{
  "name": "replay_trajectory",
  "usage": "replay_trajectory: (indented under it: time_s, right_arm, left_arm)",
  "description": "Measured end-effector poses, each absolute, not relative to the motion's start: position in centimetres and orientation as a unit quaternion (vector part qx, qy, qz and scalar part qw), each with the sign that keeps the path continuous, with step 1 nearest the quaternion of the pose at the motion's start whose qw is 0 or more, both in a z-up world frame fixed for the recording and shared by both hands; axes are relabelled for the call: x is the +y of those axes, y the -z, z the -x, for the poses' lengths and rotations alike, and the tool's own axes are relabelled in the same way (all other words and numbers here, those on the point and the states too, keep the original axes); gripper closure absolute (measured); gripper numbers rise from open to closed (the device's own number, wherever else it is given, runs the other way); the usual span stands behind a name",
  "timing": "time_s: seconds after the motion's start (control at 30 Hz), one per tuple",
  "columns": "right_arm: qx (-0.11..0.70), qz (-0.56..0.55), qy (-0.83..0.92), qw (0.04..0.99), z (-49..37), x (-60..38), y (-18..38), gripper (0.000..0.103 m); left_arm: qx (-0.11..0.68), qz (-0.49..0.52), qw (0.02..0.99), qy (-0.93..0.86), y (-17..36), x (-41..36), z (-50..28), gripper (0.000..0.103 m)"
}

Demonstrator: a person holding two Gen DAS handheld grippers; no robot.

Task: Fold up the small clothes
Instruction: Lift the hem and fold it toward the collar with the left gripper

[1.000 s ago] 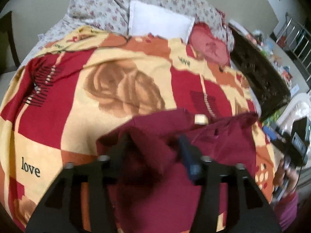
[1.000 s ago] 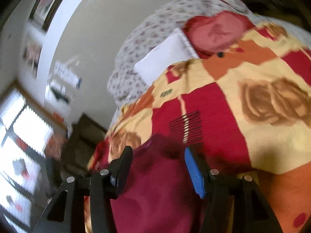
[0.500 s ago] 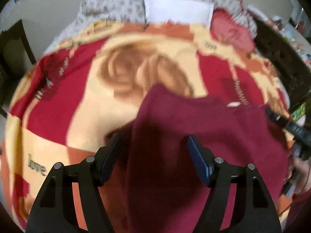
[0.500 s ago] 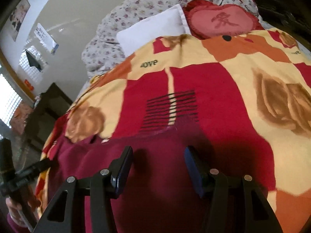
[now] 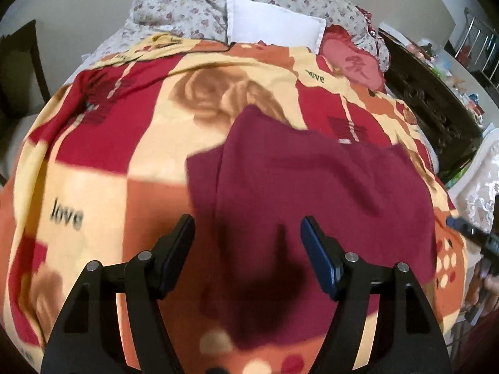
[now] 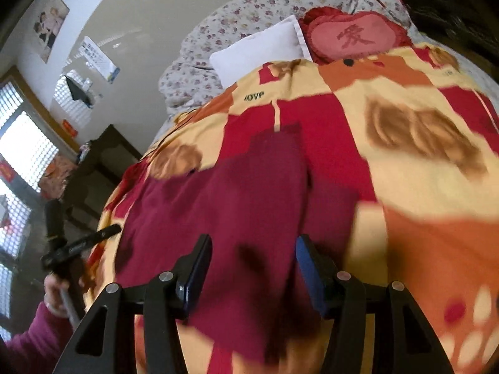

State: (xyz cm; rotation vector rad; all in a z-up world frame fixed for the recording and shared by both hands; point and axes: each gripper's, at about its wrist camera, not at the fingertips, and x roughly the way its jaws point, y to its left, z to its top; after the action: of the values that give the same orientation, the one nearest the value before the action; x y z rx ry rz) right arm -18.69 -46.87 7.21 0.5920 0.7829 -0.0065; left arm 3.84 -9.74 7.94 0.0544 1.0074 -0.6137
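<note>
A maroon garment lies spread flat on a red, orange and cream blanket on a bed. My left gripper is open and empty, hovering just above the garment's near edge. In the right wrist view the same garment lies below my right gripper, which is open and empty above it. A sleeve sticks out on the garment's left side. The other gripper shows at each view's edge: the right one and the left one.
A white pillow, a red heart cushion and a floral quilt lie at the head of the bed. Dark wooden furniture stands along the right side. A window and dark cabinet are left.
The left gripper was shut on the maroon garment; both grippers spread it out over the blanket, the left let go, and both now hover open above it.
</note>
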Motion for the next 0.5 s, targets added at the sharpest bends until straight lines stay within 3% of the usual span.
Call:
replay_trajectory:
  time_s: [0.23,0.37,0.5]
  right_arm:
    - [0.407,-0.274,-0.006,0.871,21.1,-43.4,-3.2,0.052]
    - [0.408,-0.277,0.002,0.870,20.7,-43.3,-1.3,0.090]
    - [0.386,-0.239,0.018,0.891,22.0,-43.4,-4.0,0.095]
  left_arm:
    - [0.505,-0.017,0.818,0.274,-6.0,-7.4,-0.9,0.032]
    - [0.515,-0.001,0.814,0.270,-5.6,-6.4,0.1,0.032]
    - [0.503,-0.012,0.822,0.267,-6.5,-5.5,0.8,0.032]
